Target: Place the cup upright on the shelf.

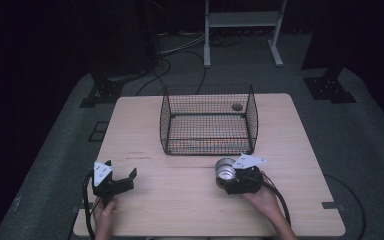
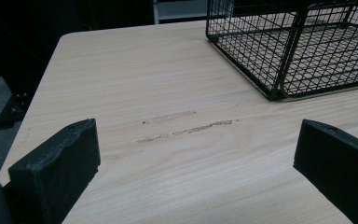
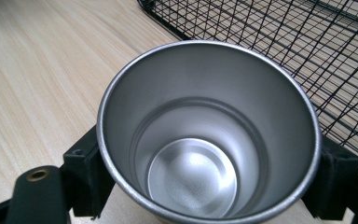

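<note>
Steel cup, empty, upright, clamped between the jaws of the right gripper near the table's front right, just before the wire basket at the far middle. Left gripper: jaws wide apart, holding nothing, near the front left corner. Risk, as judged: smooth tapered wall may slip from the pads; rim may catch the basket's near wall if lifted too low.
</note>
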{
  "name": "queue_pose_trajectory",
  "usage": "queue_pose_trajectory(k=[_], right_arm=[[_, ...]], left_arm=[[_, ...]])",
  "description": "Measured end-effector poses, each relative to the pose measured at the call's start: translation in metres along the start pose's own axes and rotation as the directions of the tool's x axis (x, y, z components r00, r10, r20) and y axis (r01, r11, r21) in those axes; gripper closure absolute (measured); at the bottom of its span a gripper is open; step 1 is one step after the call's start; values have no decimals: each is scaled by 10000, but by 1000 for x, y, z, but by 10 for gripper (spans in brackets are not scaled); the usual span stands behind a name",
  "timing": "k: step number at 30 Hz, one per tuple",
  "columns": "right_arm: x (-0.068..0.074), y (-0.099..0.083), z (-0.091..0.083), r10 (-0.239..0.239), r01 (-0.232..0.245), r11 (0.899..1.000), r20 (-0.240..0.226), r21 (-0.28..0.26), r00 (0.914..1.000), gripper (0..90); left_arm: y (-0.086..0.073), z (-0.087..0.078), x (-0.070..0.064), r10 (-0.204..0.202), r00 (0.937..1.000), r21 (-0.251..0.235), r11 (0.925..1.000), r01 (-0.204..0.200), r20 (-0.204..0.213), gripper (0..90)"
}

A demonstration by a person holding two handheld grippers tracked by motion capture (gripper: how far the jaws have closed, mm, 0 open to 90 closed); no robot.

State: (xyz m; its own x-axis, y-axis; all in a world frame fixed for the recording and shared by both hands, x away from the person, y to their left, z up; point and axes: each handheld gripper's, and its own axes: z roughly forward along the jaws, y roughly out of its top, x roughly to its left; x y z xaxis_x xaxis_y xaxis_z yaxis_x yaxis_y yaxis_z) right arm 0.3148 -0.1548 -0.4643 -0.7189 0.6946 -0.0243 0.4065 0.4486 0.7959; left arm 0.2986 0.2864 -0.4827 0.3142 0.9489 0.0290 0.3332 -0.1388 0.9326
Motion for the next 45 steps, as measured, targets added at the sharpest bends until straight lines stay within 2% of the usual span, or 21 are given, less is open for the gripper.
queue_pose_trajectory(k=[8, 16, 25, 31, 40, 45], right_arm=[[1, 1, -6, 49, -50, 9999, -78, -97, 10000, 181], [2, 7, -14, -136, 135, 9999, -174, -73, 9998, 181], [3, 25, -22, -399, 395, 9992, -432, -112, 9983, 181], [2, 44, -28, -580, 570, 9982, -684, -175, 9960, 181], [-3, 61, -35, -639, 611, 9973, -740, -406, 9952, 181], [-4, 78, -38, -830, 793, 9956, -768, -503, 9936, 181]], left_arm=[[0, 0, 0, 7, 10000, -2, 10000, -7, 7, 0], [0, 0, 0, 8, 10000, 2, 10000, -8, 6, 0], [0, 0, 0, 3, 10000, 1, 10000, -3, 3, 0], [0, 0, 0, 0, 10000, -5, 10000, 0, 4, 0], [0, 0, 0, 2, 10000, -8, 10000, -2, 5, 0], [0, 0, 0, -28, 10000, -7, 10000, 28, 0, 0]])
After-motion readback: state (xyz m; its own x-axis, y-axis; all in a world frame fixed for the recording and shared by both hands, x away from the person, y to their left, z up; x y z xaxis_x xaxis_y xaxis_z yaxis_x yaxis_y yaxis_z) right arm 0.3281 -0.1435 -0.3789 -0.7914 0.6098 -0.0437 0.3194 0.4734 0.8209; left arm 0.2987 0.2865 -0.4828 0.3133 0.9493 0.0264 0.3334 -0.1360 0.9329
